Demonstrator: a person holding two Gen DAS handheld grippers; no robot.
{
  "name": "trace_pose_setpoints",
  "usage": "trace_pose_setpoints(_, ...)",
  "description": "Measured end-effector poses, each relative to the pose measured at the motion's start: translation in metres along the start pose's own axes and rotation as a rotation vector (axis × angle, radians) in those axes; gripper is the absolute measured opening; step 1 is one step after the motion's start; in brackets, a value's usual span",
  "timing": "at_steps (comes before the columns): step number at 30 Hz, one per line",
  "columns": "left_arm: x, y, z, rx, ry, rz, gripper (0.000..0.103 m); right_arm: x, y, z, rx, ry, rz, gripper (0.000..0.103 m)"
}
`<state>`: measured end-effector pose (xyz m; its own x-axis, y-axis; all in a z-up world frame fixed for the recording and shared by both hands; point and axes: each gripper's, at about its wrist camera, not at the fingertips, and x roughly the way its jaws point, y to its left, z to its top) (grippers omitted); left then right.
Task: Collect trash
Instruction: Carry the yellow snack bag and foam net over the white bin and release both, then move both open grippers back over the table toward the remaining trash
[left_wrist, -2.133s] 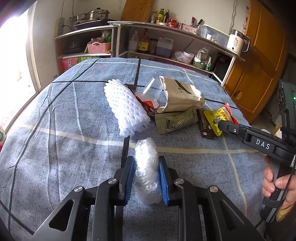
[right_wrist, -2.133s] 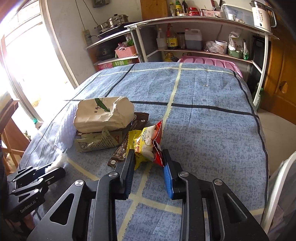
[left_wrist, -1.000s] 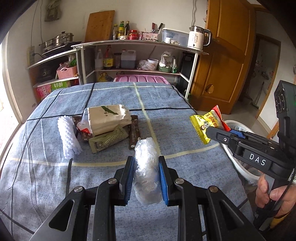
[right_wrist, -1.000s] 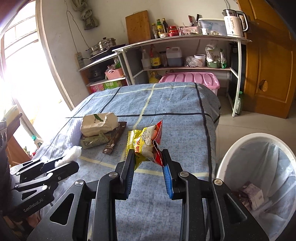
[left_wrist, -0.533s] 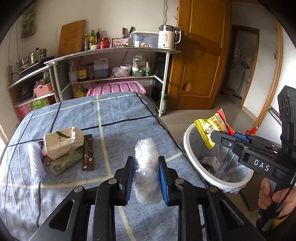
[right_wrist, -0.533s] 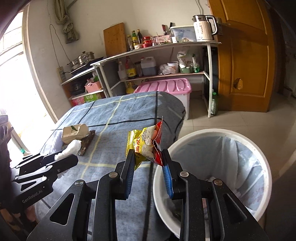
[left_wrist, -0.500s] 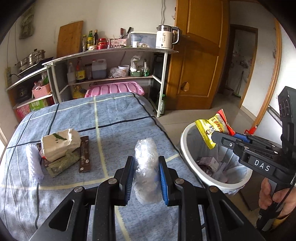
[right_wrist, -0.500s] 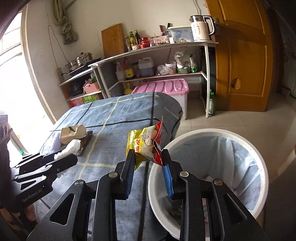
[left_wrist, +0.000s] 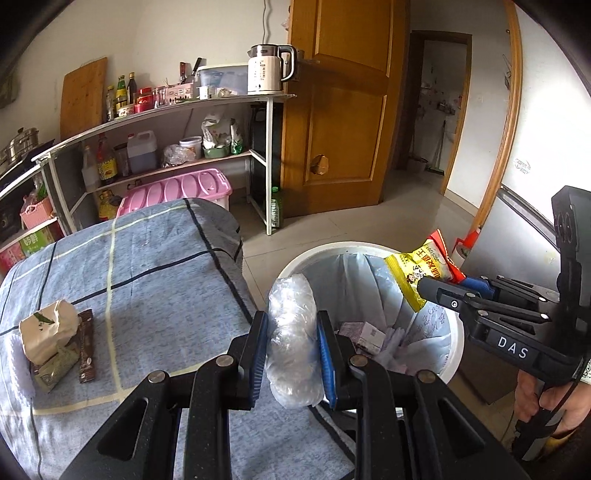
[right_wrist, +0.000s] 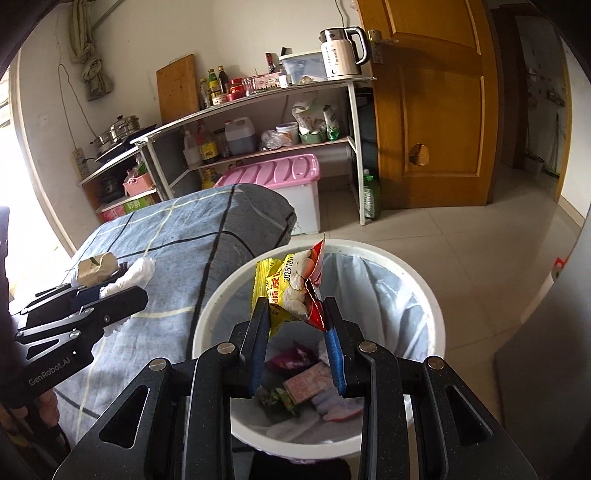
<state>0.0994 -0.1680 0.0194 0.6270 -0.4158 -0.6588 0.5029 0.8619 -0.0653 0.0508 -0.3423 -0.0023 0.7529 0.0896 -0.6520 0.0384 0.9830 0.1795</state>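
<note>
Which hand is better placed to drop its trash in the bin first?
Right. Its tongs hold the snack bag above the bin opening, while the left tongs hold the plastic wad over the table edge.

the mouth of the white bin (right_wrist: 207, 314) gapes wide below my right gripper (right_wrist: 295, 334), nothing across it (only old scraps (right_wrist: 310, 380) lying deep inside). at nine o'clock the blue-clothed table (right_wrist: 173, 258) presses against the bin's rim, and my left gripper (right_wrist: 122, 286) sticks out over it there. from twelve to three o'clock the tiled floor (right_wrist: 461, 251) lies bare as far as the wooden door (right_wrist: 428, 103). shelving (right_wrist: 354, 147) and a pink-lidded box (right_wrist: 273, 173) fill eleven o'clock.
</note>
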Motion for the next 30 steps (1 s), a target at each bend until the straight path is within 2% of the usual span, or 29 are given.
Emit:
trace_pose_setpoints(10, 0.038, -0.03, 0.004, 0.016, 0.059, -0.057, 0.026, 0.017, -0.033, -0.015, 0.021, 0.098, -0.078, 0.03)
trace_pose_setpoints(17, 0.051, -0.033, 0.0, 0.01, 0.091, -0.067, 0.027, 0.028, -0.033, -0.022, -0.007, 0.148, -0.125, 0.032)
trace_pose_setpoints(19, 0.052, -0.032, -0.001, 0.006, 0.097, -0.07, 0.03, 0.028, -0.032, -0.022, -0.016, 0.147, -0.136, 0.046)
trace_pose_setpoints(21, 0.051, -0.03, -0.001, 0.002, 0.096, -0.069, 0.037, 0.026, -0.031, -0.021, -0.014, 0.14, -0.128, 0.05)
trace_pose_setpoints(30, 0.035, -0.024, -0.001, -0.012, 0.067, -0.062, 0.049, 0.019, -0.023, -0.017, -0.01, 0.122, -0.125, 0.05)
